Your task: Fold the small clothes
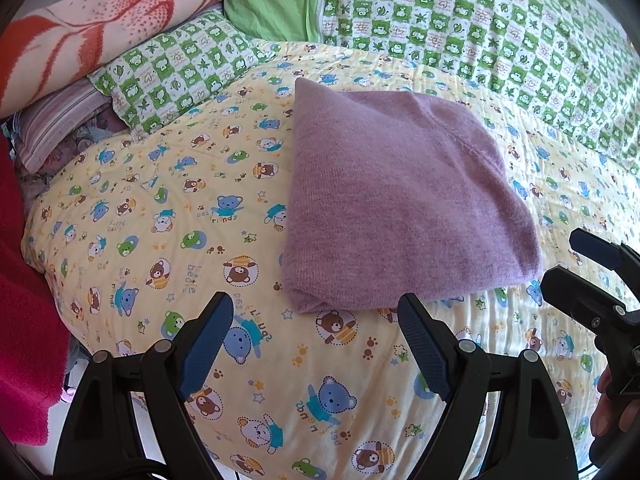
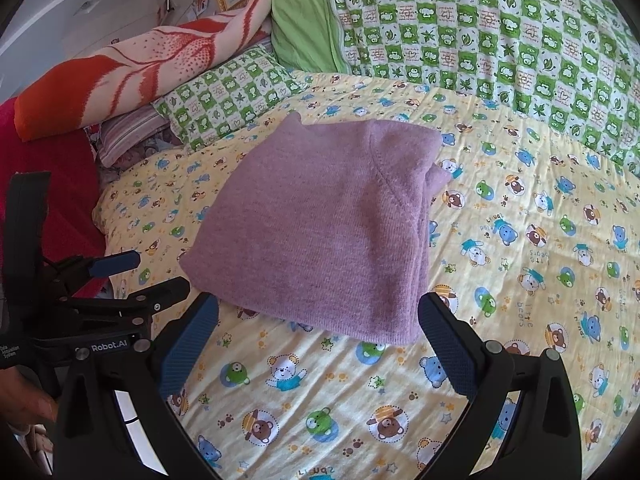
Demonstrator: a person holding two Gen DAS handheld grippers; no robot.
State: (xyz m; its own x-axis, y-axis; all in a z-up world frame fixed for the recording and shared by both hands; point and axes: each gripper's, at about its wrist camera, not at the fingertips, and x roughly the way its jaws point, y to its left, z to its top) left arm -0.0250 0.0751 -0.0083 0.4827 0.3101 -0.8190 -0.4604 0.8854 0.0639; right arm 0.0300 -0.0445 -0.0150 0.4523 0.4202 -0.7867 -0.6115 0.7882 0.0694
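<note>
Folded purple sweater (image 1: 400,196) is lying on the bear-print quilt (image 1: 168,216), just beyond both grippers. Left gripper (image 1: 316,344) and right gripper (image 2: 318,342) are hovering with jaws spread, empty; right is nearer.

Both wrist cams sit low and close, tilted down over the yellow bear quilt (image 1: 168,240), side by side. They share the purple folded knit (image 1: 396,196) and the green checked bedding (image 2: 500,32) behind, and each catches the other gripper at its edge

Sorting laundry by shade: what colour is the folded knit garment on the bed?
The folded knit garment is plain lilac purple, clearest in the right wrist view.
</note>
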